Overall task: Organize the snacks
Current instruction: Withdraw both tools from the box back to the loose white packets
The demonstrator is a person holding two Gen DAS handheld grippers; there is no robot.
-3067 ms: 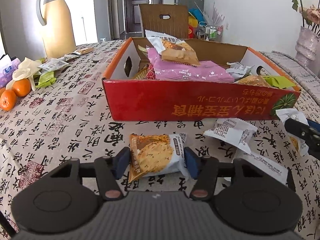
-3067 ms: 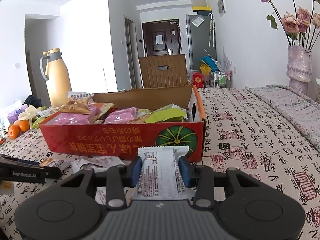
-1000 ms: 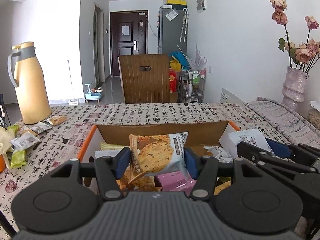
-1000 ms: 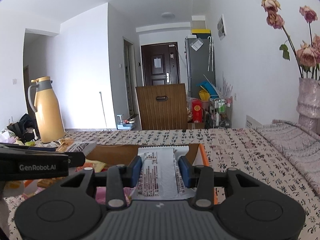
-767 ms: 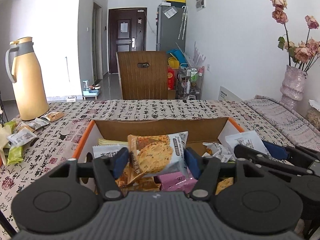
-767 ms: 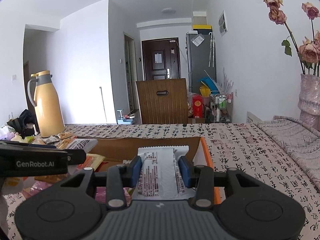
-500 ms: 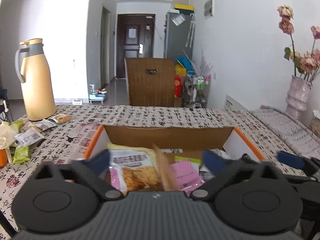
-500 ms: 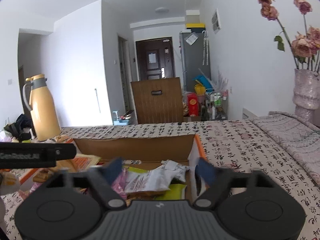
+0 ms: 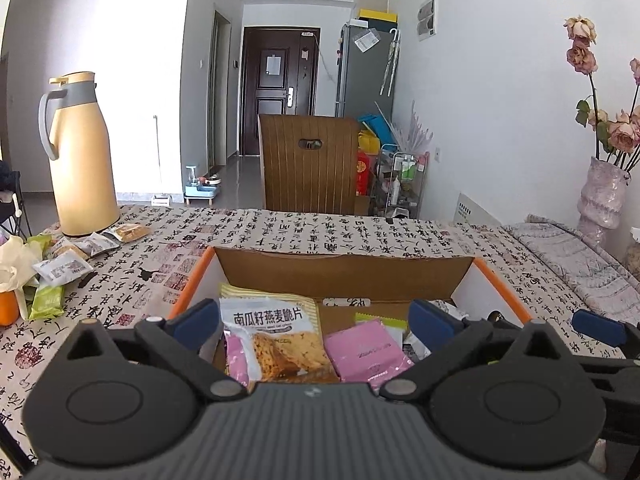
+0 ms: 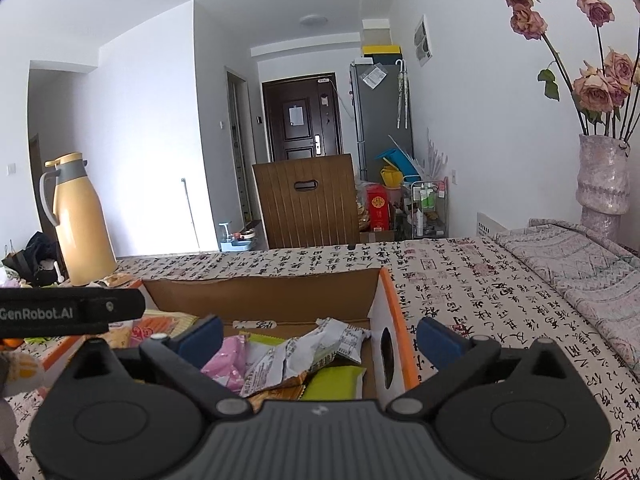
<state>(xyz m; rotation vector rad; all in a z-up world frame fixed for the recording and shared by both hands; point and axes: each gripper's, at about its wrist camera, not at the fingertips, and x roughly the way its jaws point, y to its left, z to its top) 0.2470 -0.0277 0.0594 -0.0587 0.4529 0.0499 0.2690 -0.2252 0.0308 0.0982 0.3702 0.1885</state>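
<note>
My left gripper (image 9: 316, 322) is open and empty above the near edge of the cardboard snack box (image 9: 344, 276). Below it lie a white oat-crisp packet (image 9: 276, 336) and a pink packet (image 9: 366, 354). My right gripper (image 10: 318, 338) is open and empty over the same box (image 10: 260, 292), at its right end. A white and silver packet (image 10: 304, 354), a pink packet (image 10: 226, 360) and a green packet (image 10: 334, 382) lie under it. The left gripper's side (image 10: 68, 312) shows at the left of the right wrist view.
A tan thermos jug (image 9: 78, 152) stands at the back left, with several loose snack packets (image 9: 64, 268) and an orange (image 9: 7, 308) near it. A vase of roses (image 10: 602, 176) stands at the right. A wooden chair back (image 9: 310, 162) is behind the table.
Both grippers carried packets up from the table over the box, then opened. The cookie packet and the white packet dropped into the box.
</note>
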